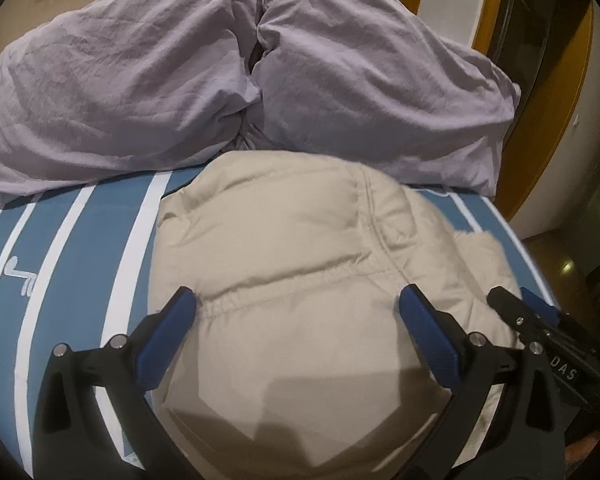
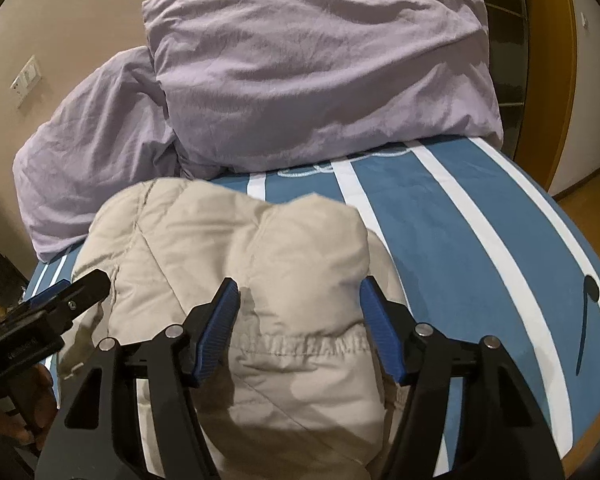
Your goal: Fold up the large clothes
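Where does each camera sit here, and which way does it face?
Left wrist: on the left gripper, angled down at the beige padded jacket on the blue-and-white striped bed; right gripper at right edge.
Right wrist: on the right gripper, angled down at the jacket's elastic hem; left gripper at left.
Shared: jacket, bed, lilac pillows.

one beige puffy jacket (image 1: pixel 300 272), two lilac pillows (image 1: pixel 112 92) (image 1: pixel 372 80), one blue-white striped bedsheet (image 2: pixel 480 216), two grippers (image 1: pixel 296 304) (image 2: pixel 298 292), one wall socket plate (image 2: pixel 26 80)

beige jacket (image 2: pixel 236 264) between open hand-held gripper (image 2: pixel 298 300) pads.
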